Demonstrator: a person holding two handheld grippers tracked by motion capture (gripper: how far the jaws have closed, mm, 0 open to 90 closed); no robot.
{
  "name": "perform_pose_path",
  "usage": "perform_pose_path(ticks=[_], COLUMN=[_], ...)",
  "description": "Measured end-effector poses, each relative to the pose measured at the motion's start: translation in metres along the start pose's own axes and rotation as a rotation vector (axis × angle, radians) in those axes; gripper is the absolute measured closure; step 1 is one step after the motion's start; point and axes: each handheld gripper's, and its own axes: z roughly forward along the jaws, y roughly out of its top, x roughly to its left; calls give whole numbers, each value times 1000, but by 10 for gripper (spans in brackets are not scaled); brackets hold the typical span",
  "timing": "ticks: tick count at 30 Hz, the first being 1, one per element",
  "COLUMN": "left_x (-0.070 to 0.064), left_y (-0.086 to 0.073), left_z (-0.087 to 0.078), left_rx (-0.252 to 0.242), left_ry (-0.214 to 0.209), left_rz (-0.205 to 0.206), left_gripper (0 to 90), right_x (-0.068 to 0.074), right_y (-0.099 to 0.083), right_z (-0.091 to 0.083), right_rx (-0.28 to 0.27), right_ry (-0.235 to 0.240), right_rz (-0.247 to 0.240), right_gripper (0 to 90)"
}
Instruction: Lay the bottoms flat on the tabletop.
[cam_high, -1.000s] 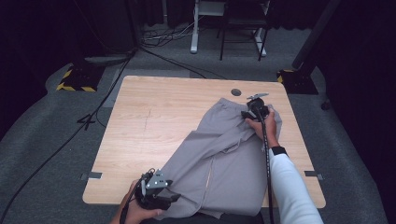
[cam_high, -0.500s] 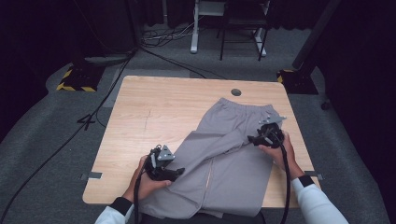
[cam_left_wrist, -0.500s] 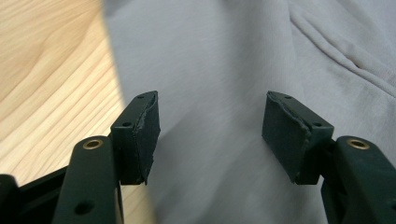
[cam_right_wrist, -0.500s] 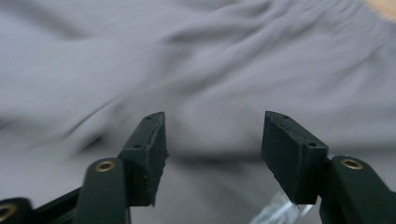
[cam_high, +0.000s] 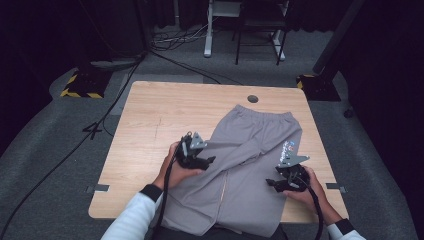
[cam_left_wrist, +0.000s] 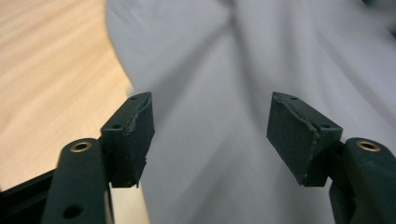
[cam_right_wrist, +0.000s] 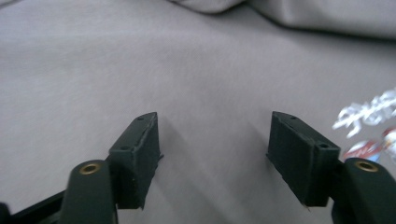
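Grey sweatpants (cam_high: 250, 160) lie on the wooden table (cam_high: 160, 115), waistband at the far side, legs reaching the near edge. A small printed logo (cam_high: 289, 148) marks the right leg. My left gripper (cam_high: 210, 161) hovers at the left leg's edge, jaws wide apart, nothing between them; its own view shows grey cloth (cam_left_wrist: 233, 93) and bare wood (cam_left_wrist: 46, 70) beyond the pads. Over the right leg near the logo, my right gripper (cam_high: 271, 184) is open too, with smooth cloth (cam_right_wrist: 140, 70) under its jaws and the logo (cam_right_wrist: 369, 121) at the right.
The table's left half is bare wood, with a round cable hole (cam_high: 252, 99) at the far edge. Beyond the table stand a desk frame (cam_high: 220, 30), floor cables and yellow-black striped bases (cam_high: 80, 85). The pant legs overhang the near edge.
My left gripper moved forward onto the left leg's edge. My right gripper drew back from the waistband towards the near right, over the right leg.
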Motion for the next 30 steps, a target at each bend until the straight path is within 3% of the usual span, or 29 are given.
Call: perform_pose_path(ticks=[1, 3, 6, 8, 11, 12, 16, 18, 19, 23, 30], left_x=[6, 17, 24, 25, 22, 21, 20, 22, 26, 44, 82], left_y=[8, 22, 41, 49, 56, 57, 59, 56, 55, 48, 19], left_z=[8, 24, 45, 59, 79, 86, 107, 115, 115, 107, 78], left_rx=[1, -31, -36, -19, 31, 48, 85, 137, 130, 133, 126], left_ry=[-5, -36, 1, -16, 14, 38, 122, 223, 236, 354, 507], left_rz=[-4, -63, -78, -77, -41, -32, -71, -69, -96, -192, -264], left_gripper=[320, 320, 315, 324, 331, 337, 354, 374, 385, 414, 465], right_x=[-2, -4, -9, -11, -13, -14, -17, -18, -18, -20, -26], right_y=[-3, -8, -13, -16, -18, -18, -20, -20, -20, -20, -20], right_z=[-1, -4, -6, -6, -8, -8, -9, -9, -10, -10, -11], right_rx=[-4, -15, -33, -45, -48, -46, -47, -43, -42, -36, -18], right_ry=[7, 2, 7, 8, 8, 8, 17, 14, 16, 10, -10], right_rz=[14, 17, 30, 24, 26, 25, 14, 20, 17, 22, 29], right_gripper=[335, 322, 322, 322, 322, 321, 321, 320, 320, 312, 292])
